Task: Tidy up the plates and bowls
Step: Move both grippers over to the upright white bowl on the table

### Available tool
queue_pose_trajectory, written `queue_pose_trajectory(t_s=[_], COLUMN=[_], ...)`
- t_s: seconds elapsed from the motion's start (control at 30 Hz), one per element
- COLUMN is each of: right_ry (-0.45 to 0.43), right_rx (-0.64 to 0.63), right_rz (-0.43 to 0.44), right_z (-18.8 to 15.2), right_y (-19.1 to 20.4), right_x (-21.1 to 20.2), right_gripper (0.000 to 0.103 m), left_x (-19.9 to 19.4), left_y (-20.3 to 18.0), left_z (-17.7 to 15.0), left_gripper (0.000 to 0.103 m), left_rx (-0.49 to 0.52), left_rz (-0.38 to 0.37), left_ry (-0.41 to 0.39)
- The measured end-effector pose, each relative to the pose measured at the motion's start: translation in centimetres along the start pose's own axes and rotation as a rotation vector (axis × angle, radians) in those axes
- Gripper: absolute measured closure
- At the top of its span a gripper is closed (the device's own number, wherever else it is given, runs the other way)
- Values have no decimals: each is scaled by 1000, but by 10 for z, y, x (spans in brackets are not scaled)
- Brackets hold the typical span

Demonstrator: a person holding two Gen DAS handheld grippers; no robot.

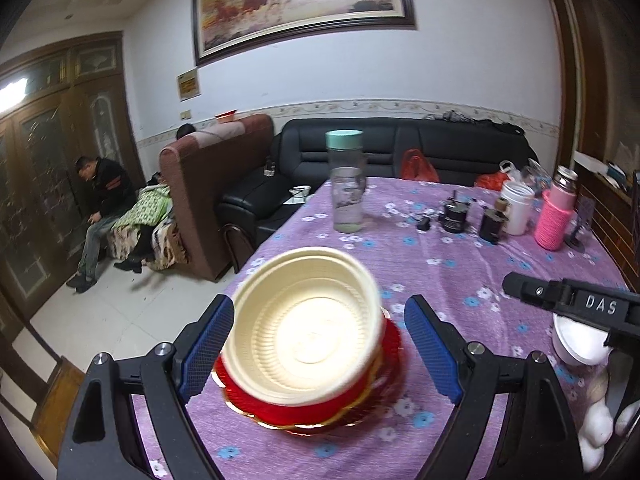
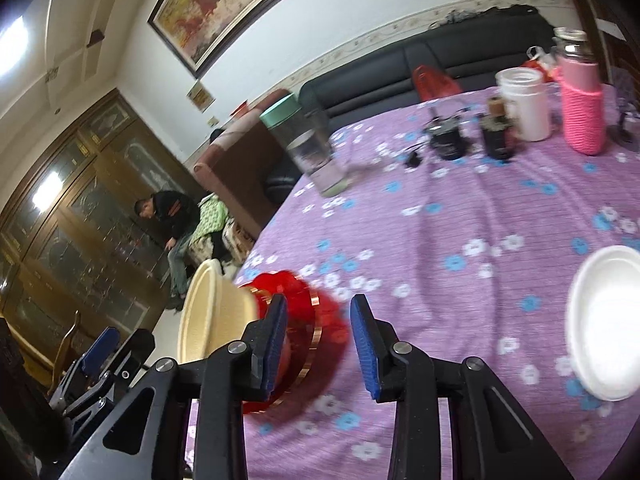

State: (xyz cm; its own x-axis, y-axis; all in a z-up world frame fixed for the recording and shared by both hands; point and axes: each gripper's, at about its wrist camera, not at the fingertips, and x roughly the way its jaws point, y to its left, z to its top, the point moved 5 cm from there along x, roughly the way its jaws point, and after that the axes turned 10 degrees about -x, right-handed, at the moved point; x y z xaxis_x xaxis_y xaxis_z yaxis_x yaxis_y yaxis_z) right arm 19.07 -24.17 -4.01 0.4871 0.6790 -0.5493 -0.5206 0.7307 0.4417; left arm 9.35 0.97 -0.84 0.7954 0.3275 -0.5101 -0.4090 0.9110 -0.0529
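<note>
Blue-padded left tongs [image 1: 318,356] fill the foreground of the left wrist view, standing wide apart on either side of a cream ribbed plastic bowl [image 1: 310,326]. That bowl sits tilted inside a red bowl with a gold rim [image 1: 320,408], which seems to rest on a red gold-edged plate [image 1: 394,340] on the purple flowered cloth of the bench [image 1: 460,256]. The left pad looks very near the cream bowl's rim, though contact cannot be told through the blur; the right pad is clear of it.

Judging by this stack, part of the sorting is done. A white round foam bowl [image 2: 606,320] lies alone, well apart to the right, so it probably still has to be gathered in.

Right tongs [image 2: 320,344] stand partly apart with nothing between the pads; the left pad lies in front of the red plate's edge [image 2: 316,320], apparently let go.
</note>
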Motion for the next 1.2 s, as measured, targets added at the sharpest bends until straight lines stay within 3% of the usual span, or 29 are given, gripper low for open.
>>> queue_pose_trajectory(t_s=[0.27,0.53,0.9,1.2], right_ry=[-58,-133,-196,-121], right_rx=[74,151,219,267], right_rz=[-83,-196,-331,-326], right_z=[-5,-14,-37,-54], right_y=[-72,-146,-228,-245], right_x=[-44,-82,-111,-102], right_gripper=[60,59,57,57], left_x=[-4,5,46,90], left_y=[-55,-111,-179,-241], left_z=[-13,-31,-56,-85], left_gripper=[16,16,16,17], left_rx=[107,198,200,168], left_rz=[-40,-87,-185,-275], left_ry=[13,77,274,432])
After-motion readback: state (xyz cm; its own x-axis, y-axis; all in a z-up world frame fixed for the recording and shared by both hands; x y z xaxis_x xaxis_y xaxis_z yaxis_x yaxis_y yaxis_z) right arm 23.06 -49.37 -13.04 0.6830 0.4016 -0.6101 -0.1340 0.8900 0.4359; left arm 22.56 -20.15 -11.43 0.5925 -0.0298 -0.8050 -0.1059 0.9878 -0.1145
